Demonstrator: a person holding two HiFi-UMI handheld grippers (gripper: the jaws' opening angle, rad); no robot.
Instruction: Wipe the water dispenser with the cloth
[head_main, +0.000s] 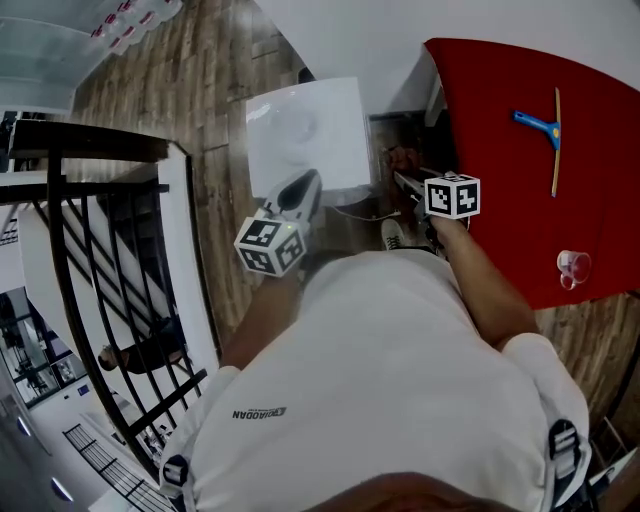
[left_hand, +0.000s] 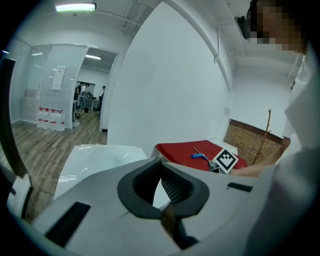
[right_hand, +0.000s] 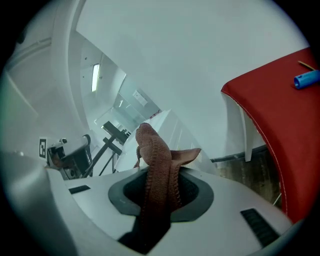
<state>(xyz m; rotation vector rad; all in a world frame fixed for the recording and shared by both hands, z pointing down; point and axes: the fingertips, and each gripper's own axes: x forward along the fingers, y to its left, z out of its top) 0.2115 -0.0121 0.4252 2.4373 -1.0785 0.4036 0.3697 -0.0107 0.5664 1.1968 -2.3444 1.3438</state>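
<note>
We see a red-topped table (head_main: 500, 170) carrying a blue-handled squeegee (head_main: 540, 127) and a clear plastic cup (head_main: 573, 267), well apart. The white box-shaped water dispenser (head_main: 305, 135) stands on the wood-plank floor (head_main: 215, 120).

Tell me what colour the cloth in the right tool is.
Reddish brown; the folded fabric cloth shows best in the right gripper view.

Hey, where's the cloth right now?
The brown knitted cloth is clamped in the right gripper's jaws, centre of the right gripper view, beside the white water dispenser and left of the red table.
</note>
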